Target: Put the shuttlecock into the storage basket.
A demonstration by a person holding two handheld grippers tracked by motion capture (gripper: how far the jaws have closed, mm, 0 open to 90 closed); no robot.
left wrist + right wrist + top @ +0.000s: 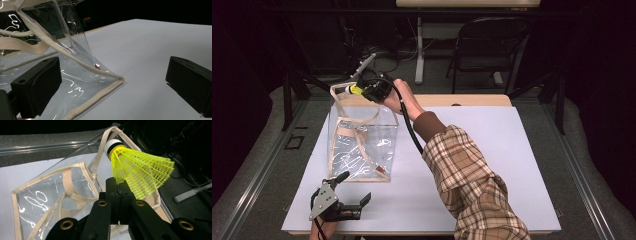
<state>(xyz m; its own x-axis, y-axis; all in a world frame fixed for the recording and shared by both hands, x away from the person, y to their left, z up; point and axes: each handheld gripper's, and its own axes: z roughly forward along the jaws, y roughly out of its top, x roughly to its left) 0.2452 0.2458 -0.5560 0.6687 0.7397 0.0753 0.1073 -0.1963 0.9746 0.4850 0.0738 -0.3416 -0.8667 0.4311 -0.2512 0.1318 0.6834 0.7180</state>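
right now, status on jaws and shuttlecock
Right gripper shut on shuttlecock, above bag. Left gripper open by bag corner. Bag handles near the opening.

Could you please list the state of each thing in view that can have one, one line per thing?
Clear bag: upright on the table, top open, straps loose.
Shuttlecock: held above the bag's opening, skirt pinched.
Right tool: shut on the shuttlecock.
Left tool: open, jaws apart, the bag's bottom corner between them, unclamped.
Folding chair: unfolded, empty.

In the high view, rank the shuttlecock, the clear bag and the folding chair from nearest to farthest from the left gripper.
From the left gripper:
1. Clear bag, just beyond it on the table.
2. Shuttlecock, above the bag's far rim, in the right gripper.
3. Folding chair, on the floor past the table.
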